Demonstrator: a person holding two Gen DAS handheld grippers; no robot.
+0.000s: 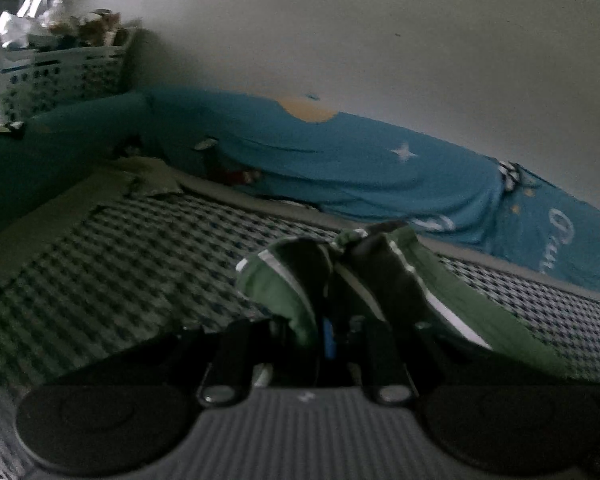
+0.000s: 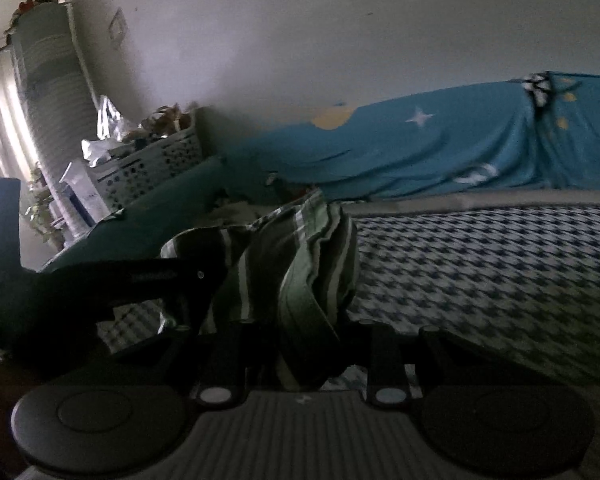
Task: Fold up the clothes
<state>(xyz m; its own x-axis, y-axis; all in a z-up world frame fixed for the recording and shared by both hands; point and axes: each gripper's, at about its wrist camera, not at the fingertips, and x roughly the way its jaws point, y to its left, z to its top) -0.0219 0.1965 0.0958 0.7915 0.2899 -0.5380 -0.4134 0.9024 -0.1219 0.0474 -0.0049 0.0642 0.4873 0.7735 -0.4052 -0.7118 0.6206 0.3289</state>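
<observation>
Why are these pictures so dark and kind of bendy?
Left wrist view: dim and blurry, so the green striped garment and the left gripper look almost black. Right wrist view: brightness comes only from the curtains at the left, and the fisheye lens curves the blue blanket and the checked bedcover.

A bed (image 2: 499,272) covered in a blue-and-white houndstooth sheet is carrying the clothes. A green striped garment (image 2: 296,264) is lying bunched on it, with a teal blanket (image 2: 439,152) running along its far edge.
</observation>
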